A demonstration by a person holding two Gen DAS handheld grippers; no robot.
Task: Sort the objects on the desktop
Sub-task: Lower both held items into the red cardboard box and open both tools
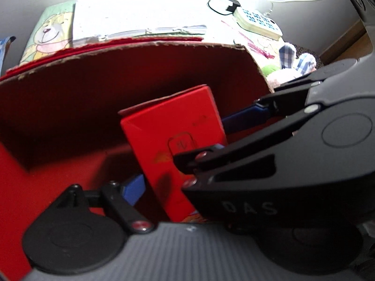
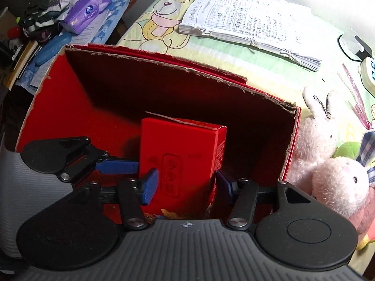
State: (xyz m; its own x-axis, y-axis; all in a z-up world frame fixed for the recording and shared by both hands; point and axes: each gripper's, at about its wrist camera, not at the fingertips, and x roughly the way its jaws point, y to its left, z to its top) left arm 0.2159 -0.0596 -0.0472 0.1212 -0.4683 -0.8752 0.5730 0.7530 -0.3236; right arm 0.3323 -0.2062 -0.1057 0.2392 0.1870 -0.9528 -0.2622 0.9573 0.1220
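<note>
1. Small red carton (image 2: 182, 164) stands upright inside open red box (image 2: 164, 82).
2. Right hand-held gripper (image 2: 187, 182) clamps its 2 sides; left hand-held gripper (image 1: 185, 154) too.
3. Likely light, stiff, crushable: grip flat sides low.

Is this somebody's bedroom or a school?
Probably a room at home, maybe a child's desk or bed. A teddy-bear cloth covers the surface, plush bunnies sit beside the big red box, and a tied stack of handwritten papers lies behind it.
</note>
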